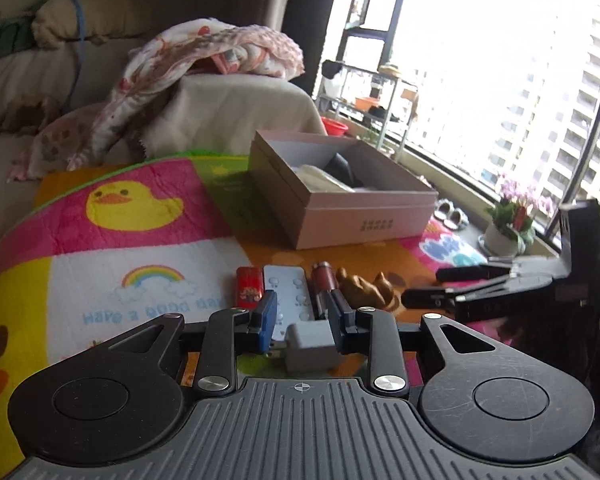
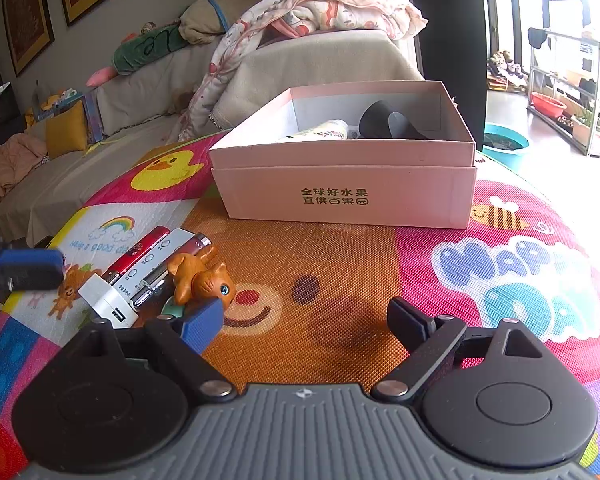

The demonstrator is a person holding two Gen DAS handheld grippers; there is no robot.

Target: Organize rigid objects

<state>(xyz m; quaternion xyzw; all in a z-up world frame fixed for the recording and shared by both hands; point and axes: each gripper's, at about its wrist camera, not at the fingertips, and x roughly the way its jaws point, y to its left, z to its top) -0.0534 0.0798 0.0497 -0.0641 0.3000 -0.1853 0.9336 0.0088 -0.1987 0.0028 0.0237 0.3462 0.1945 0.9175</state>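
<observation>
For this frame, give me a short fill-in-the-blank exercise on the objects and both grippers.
1. The left gripper has its jaws around the white ____.
2. The right gripper has its jaws ____.
3. The pink box sits on the mat with its top ____.
4. The orange figurine is shaped like a ____.

Missing words: charger; open; open; cat

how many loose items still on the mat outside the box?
5, clustered together: red case, pale remote, dark red tube, orange cat figurine, white charger between the left gripper jaws. More may hide beneath.
</observation>
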